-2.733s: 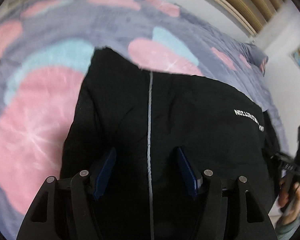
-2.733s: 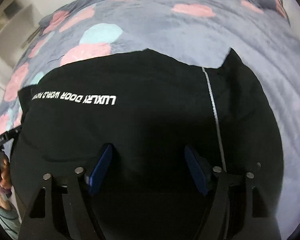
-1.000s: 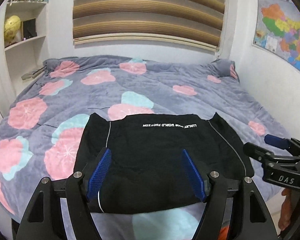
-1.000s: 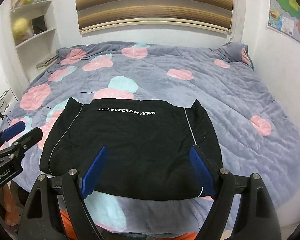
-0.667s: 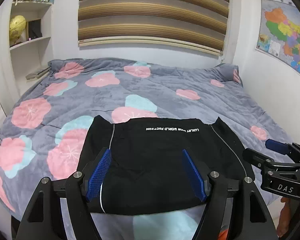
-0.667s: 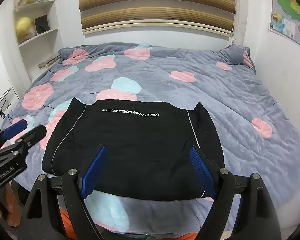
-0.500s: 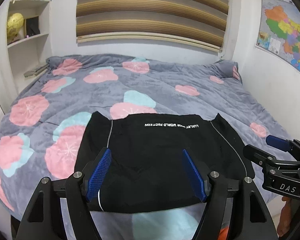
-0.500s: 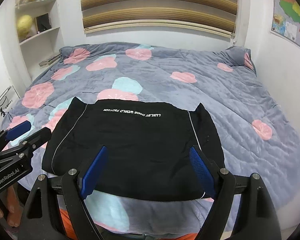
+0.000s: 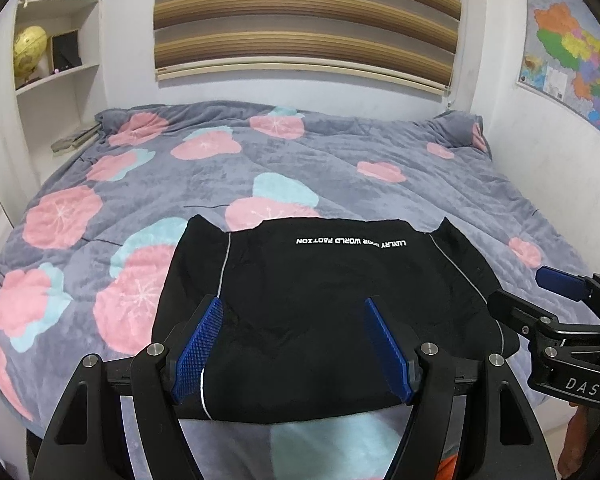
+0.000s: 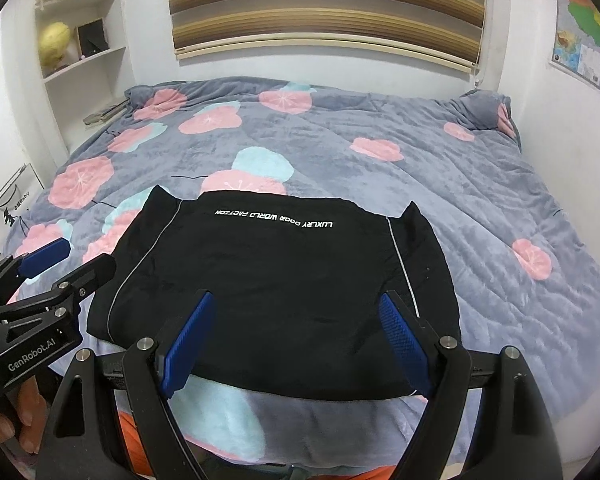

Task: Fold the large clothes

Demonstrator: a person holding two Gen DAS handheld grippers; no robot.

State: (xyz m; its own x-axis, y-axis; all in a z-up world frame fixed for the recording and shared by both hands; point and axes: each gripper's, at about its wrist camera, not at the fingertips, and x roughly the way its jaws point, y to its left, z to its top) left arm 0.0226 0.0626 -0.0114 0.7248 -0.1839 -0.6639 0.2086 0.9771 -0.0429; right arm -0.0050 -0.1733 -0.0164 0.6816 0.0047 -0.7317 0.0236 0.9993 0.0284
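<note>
A black garment (image 9: 328,300) with white lettering and thin grey piping lies folded flat into a rectangle at the near edge of the bed; it also shows in the right wrist view (image 10: 284,276). My left gripper (image 9: 292,340) is open and empty, held back above the garment's near edge. My right gripper (image 10: 296,336) is open and empty, also held back above the near edge. The right gripper shows in the left wrist view (image 9: 540,308), to the right of the garment. The left gripper shows in the right wrist view (image 10: 64,268), to its left.
The bed carries a grey blanket (image 9: 340,168) with pink and blue flowers. White shelves (image 9: 56,76) with a globe stand at the far left. A striped blind (image 9: 304,20) hangs behind the bed and a map (image 9: 572,68) on the right wall.
Both grippers have pulled up and back from close over the garment, so the whole bed is now in view. Over the last second they barely moved. The garment lies still.
</note>
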